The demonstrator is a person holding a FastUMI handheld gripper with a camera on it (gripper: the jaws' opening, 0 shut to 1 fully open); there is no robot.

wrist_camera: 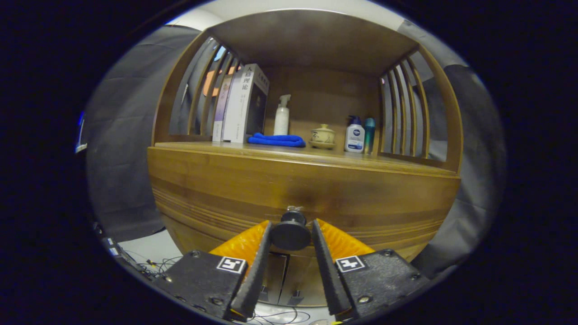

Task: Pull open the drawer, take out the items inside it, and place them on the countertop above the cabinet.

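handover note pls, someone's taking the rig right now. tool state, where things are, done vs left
Tool: fingers sit either side of the drawer knob, at or near contact; can't confirm a firm clamp.
Drawer: front looks flush with the cabinet, so not pulled yet. Contents hidden.
Countertop above it already carries books, a blue cloth, a spray bottle, a small lidded pot and two bottles; the front strip is free.
Done: lined up on the knob.
Left: pull the drawer open, take the items out, set them on the countertop.

Mounted on the gripper (291,225), looked forward along its fingers, faced the drawer front (302,189) squarely, sat very close to the drawer knob (291,232), angled slightly upward at the countertop (316,155).
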